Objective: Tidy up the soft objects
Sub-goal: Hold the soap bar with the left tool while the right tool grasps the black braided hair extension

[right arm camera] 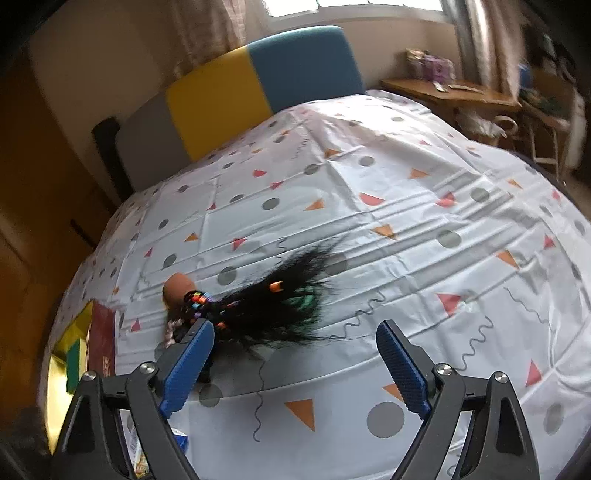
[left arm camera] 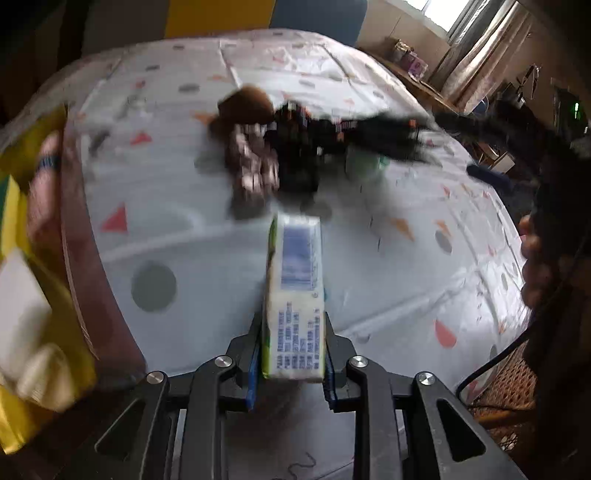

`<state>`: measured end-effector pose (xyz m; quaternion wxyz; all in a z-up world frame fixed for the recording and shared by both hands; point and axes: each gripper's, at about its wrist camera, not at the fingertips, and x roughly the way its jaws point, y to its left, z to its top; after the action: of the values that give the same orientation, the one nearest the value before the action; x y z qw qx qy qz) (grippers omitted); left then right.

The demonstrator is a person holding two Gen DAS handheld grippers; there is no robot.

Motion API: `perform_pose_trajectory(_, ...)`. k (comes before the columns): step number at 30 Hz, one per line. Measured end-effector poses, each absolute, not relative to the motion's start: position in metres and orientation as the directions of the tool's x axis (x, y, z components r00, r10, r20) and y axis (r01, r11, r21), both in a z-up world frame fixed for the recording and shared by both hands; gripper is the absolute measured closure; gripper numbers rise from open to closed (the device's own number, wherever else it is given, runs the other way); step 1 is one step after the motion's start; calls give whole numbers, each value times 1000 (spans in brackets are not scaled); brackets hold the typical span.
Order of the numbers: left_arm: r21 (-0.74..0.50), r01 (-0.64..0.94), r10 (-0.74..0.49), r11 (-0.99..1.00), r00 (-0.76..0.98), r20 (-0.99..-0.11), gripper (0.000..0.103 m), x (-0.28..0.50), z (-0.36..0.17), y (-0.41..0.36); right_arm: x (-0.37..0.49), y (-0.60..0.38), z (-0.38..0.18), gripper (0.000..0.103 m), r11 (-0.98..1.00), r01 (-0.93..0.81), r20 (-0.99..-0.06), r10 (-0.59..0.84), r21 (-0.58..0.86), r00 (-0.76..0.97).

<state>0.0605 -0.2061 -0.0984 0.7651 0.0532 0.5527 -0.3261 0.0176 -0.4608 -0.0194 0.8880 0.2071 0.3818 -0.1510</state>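
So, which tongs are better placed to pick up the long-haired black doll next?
Right. The right tongs are open and empty just before the long-haired black doll; the left tongs already hold a white tissue pack.

Window (right arm camera: 354,3) daylight; motion blur, fisheye-warped dark edges.

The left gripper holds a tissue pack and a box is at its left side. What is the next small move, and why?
Probably swing the left gripper leftward toward the open box. It is shut on the tissue pack, held above the tablecloth, and the box lies at the left edge. The right gripper is open near the doll.
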Motion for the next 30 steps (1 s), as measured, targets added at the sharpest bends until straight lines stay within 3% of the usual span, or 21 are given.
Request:
perform_pose_trajectory(7,-305,557,-469,773,177,-865,78,60,-100,-202,36,-421,-16,26,964,237,-753,-64,124,655)
perform_pose_trajectory(11,-324,554,-486,767,170,-857,78,60,-101,-199,58,-405,-13,27,997,80,-789,-42,9,613)
perform_pose_trajectory(16,-369,529,-514,764,154,-844,78,63,-102,-191,97,-371,-27,29,941,-172,-839,-166,-292,518)
perform_pose_trajectory(22,-391,515,-528,763,146,-837,78,64,-101,-187,138,-358,-65,30,848,-348,-884,-256,-399,390)
perform_pose_trajectory(24,-403,510,-537,760,142,-832,78,65,-102,-185,148,-359,-76,45,848,-340,-888,-279,-406,365)
perform_pose_trajectory(25,-408,508,-540,759,140,-830,78,65,-102,-185,152,-360,-78,59,868,-323,-896,-254,-377,363)
perform_pose_trajectory(28,-407,510,-540,758,140,-830,78,64,-102,-183,156,-366,-70,74,906,-255,-893,-223,-338,392)
perform_pose_trajectory(30,-397,517,-535,759,146,-832,78,63,-101,-183,157,-375,-62,75,933,-194,-890,-205,-304,408)
